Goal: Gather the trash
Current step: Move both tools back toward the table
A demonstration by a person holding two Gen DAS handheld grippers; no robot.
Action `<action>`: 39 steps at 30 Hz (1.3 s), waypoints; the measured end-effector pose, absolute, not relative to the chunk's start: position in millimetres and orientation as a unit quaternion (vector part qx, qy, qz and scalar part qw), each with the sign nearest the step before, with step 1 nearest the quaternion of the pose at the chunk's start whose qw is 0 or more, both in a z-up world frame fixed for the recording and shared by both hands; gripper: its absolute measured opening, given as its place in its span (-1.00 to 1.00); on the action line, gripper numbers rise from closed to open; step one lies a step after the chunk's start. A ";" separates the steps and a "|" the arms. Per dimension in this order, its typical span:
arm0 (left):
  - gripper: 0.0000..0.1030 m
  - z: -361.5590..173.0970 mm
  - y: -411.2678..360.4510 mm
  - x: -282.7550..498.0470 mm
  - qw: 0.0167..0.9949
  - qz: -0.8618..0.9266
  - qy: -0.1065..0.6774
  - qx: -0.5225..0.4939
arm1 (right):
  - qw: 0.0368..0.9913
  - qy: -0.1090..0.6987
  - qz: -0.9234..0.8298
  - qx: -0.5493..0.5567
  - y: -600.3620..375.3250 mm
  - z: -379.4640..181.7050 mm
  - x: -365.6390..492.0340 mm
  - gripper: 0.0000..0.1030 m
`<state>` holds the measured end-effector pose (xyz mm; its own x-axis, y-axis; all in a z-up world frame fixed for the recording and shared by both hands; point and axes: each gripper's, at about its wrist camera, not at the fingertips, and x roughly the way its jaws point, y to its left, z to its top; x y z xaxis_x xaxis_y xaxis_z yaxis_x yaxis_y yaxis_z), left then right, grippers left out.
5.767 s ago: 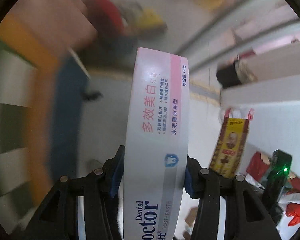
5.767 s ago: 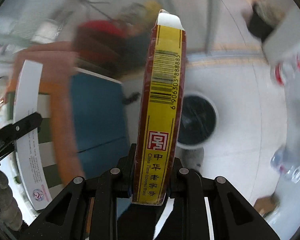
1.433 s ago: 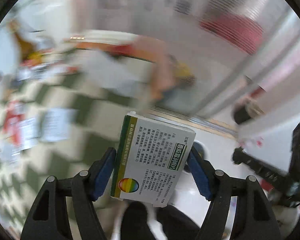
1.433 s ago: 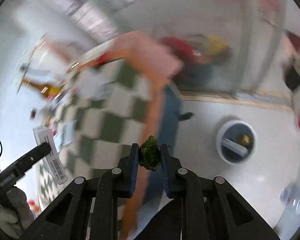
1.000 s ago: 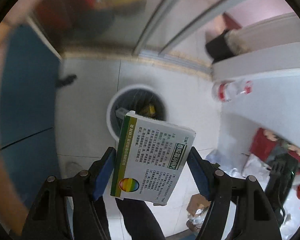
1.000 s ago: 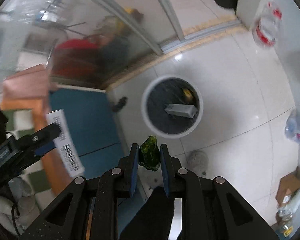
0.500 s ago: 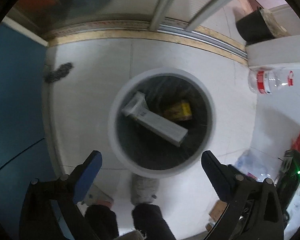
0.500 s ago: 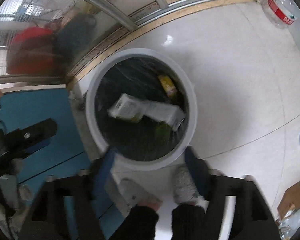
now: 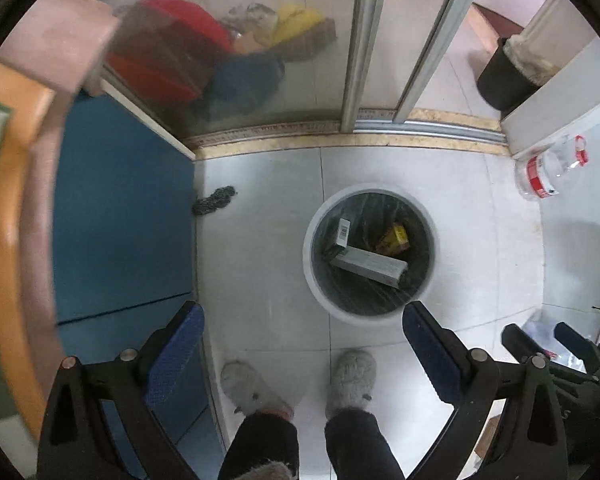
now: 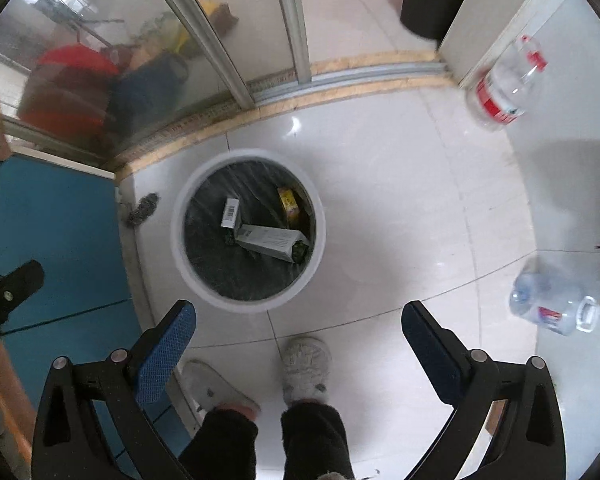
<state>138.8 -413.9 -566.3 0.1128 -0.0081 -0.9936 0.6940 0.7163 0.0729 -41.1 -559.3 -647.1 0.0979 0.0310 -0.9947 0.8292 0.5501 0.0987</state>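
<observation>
A: How do the jaws stand?

B: On the left gripper (image 9: 302,334) they are spread wide with nothing between them, only floor and the person's grey slippers (image 9: 350,376) showing through the gap. On the right gripper (image 10: 298,330) the jaws are opening, already far apart, and they too hold nothing.

A: And the trash?

B: Down in the white-rimmed bin (image 9: 320,300), which stands on the tiled floor (image 10: 400,208) below both grippers and is lined with a dark bag. Inside lie a long grey carton (image 9: 370,266), a small white box with a barcode (image 10: 230,213) leaning near the bin's wall, and a yellow box (image 10: 289,202) toward the far side. A small dark green scrap (image 10: 299,251) sits against the end of the carton.

A: What lies around the bin?

B: A dark scrubby clump (image 10: 142,209) on the floor, just beside a blue panel (image 9: 120,216). Farther off, a sliding glass door track (image 9: 380,130) with blurred red and yellow things behind the glass. Two clear plastic bottles with red labels lie on the right, one (image 10: 504,88) near the door track, the other (image 10: 552,304) nearer the right gripper. A black bin (image 10: 424,4) stands past the track.
</observation>
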 end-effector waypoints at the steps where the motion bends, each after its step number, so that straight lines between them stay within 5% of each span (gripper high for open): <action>1: 0.97 -546.1 -408.8 134.0 0.694 -0.256 0.614 0.276 | 0.649 0.595 -0.312 0.357 -555.3 -622.0 -46.8 1.00; 21: 0.97 -268.7 -357.6 62.1 0.720 -0.319 0.563 0.252 | 0.710 0.537 -0.313 0.330 -486.5 -276.3 -117.3 1.00; 39: 0.97 -182.0 -259.7 137.8 0.777 -0.291 0.538 0.151 | 0.751 0.506 -0.274 0.324 -430.4 -188.9 -48.1 1.00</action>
<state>137.8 -259.7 -182.0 0.2515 -0.2902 -0.9233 0.6142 0.7852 -0.0794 -48.1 -430.4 -188.9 0.3381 -0.0845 -0.9373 0.7396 0.6397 0.2092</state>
